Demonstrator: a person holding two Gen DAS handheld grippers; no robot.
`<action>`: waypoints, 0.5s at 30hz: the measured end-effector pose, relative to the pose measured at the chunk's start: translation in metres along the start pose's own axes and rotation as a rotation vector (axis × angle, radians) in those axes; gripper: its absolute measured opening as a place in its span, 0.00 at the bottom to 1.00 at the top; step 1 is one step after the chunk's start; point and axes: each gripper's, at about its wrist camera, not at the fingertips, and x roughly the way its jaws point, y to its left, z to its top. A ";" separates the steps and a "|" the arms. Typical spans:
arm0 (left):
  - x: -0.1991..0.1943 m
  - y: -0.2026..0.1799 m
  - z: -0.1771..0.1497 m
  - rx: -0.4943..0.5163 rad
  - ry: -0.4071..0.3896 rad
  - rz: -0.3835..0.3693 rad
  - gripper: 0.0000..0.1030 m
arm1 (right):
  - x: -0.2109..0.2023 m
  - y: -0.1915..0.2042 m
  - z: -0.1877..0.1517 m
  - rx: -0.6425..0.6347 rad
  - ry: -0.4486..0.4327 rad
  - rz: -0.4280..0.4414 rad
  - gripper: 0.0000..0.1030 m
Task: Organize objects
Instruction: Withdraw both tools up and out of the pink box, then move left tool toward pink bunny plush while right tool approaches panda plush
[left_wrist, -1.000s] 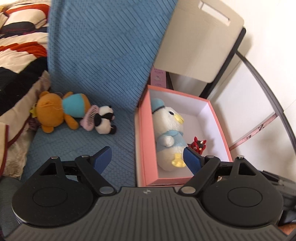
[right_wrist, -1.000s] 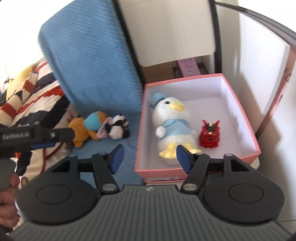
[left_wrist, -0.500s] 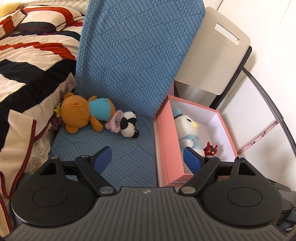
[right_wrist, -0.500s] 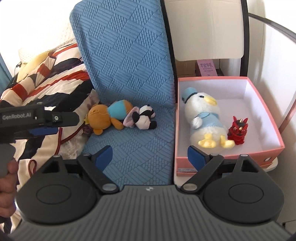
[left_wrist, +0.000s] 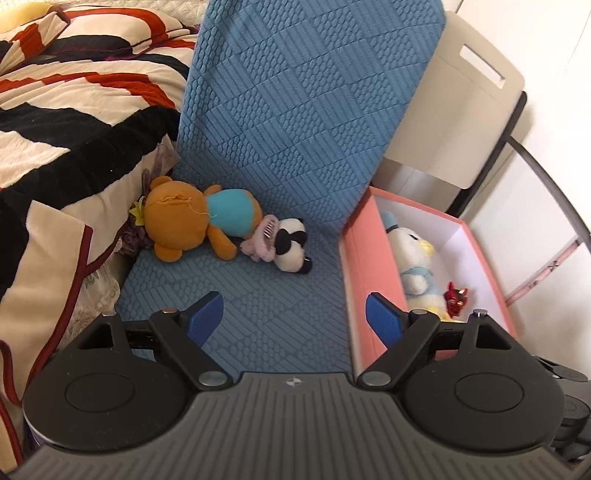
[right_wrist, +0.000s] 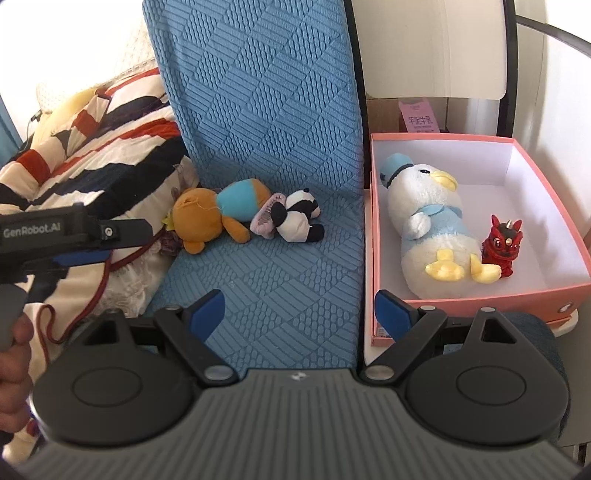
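While both tools hang over the front of the blue seat cushion (right_wrist: 273, 280), neither one holds anything. Left gripper (left_wrist: 293, 319): blue pads spread wide, nothing between them. Right gripper (right_wrist: 299, 314): jaws have just been opening, now spread wide, only bare cushion between them. Orange bear (right_wrist: 218, 214) lies on its side at the cushion's back left corner, against the striped blanket (left_wrist: 66, 122). Panda (right_wrist: 297, 218) lies just beside it toward the middle, a pink comb (right_wrist: 264, 218) wedged between the two, touching both. Pink box (right_wrist: 480, 301) stands against the cushion's right edge. Inside it, white duck (right_wrist: 428, 229) lies on its back along the left wall; red figurine (right_wrist: 502, 245) stands upright touching the duck's yellow foot.
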 end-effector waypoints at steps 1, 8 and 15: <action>0.005 0.002 0.000 -0.006 0.001 0.004 0.85 | 0.004 -0.001 0.000 0.001 0.003 -0.002 0.87; 0.050 0.020 -0.002 -0.034 -0.020 0.017 0.85 | 0.043 -0.003 -0.002 -0.041 0.009 -0.001 0.87; 0.096 0.039 0.005 -0.073 -0.039 0.026 0.85 | 0.082 0.002 0.004 -0.113 -0.002 -0.003 0.87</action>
